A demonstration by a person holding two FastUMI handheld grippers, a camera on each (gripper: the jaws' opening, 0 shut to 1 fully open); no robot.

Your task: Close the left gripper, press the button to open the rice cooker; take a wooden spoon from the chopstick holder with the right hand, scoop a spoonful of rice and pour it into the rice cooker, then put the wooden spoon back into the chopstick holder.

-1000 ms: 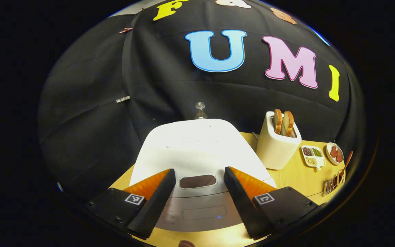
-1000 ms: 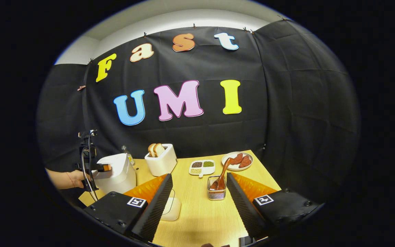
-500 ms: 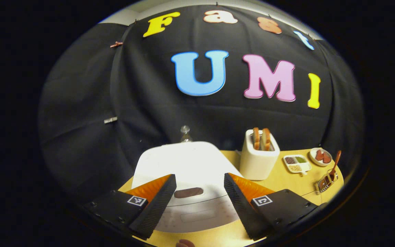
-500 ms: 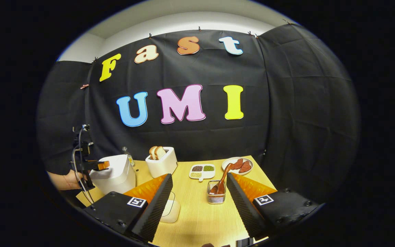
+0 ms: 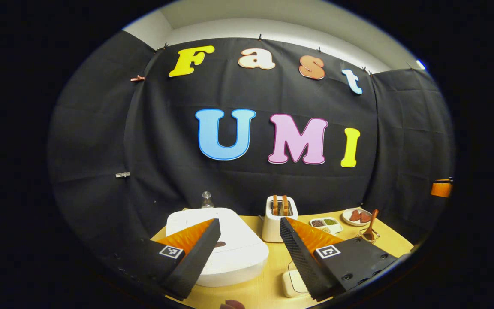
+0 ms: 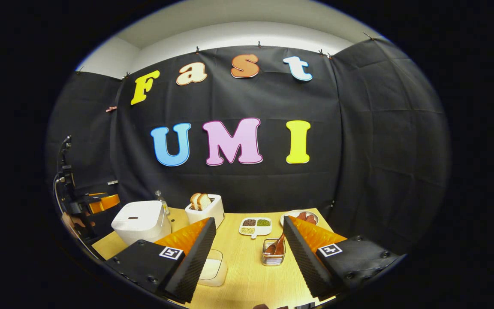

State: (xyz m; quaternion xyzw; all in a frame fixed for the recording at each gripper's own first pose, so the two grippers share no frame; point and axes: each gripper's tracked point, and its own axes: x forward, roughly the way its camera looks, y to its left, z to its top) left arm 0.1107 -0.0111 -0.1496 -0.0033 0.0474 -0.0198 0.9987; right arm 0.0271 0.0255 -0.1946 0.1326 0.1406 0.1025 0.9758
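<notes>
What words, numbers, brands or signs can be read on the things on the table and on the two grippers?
No readable word, number or brand on any of them.
Left gripper: a square black-and-white marker on each side, a pattern, no text.
Right gripper: the same kind of markers.
Rice cooker: a small dark panel on top, too small to read.
Toaster: plain.

Rice cooker (image 6: 140, 221) left of toaster (image 6: 204, 209), wooden spoon (image 6: 278, 246) in chopstick holder (image 6: 273, 256)
</notes>
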